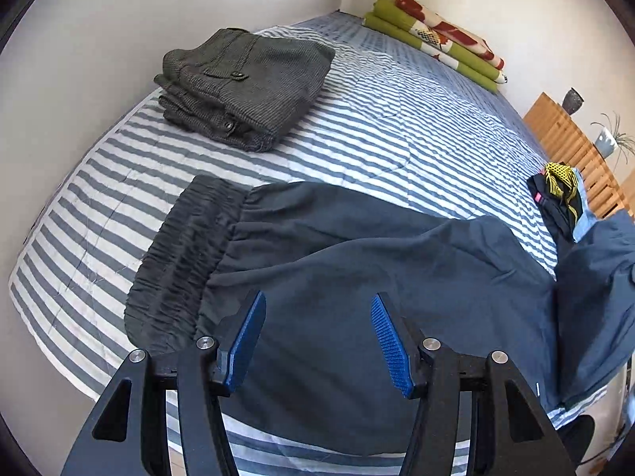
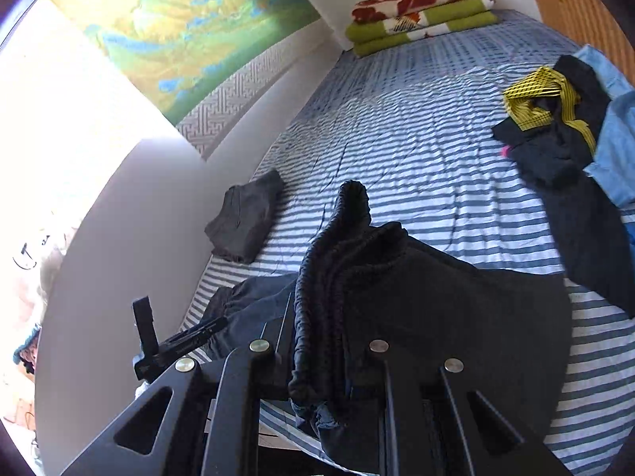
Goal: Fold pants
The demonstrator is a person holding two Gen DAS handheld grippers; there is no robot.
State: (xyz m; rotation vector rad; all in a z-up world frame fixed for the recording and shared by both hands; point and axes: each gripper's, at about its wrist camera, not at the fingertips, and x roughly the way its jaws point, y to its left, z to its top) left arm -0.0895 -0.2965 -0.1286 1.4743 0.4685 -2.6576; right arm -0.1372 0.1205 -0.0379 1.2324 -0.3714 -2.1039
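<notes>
Navy pants [image 1: 357,277] lie spread across the near edge of a striped bed [image 1: 397,127], mid-fold.

The left gripper [image 1: 317,337] hovers with jaws apart over the fabric near the elastic waistband [image 1: 186,254], holding nothing. The right gripper [image 2: 321,361] is clamped on a bunched hem of the pants, lifted above the bed. The next move likely calls for carrying that end over toward the waistband.

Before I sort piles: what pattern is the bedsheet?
Blue-and-white stripes; bedsheet shows clearest in left wrist view.
</notes>
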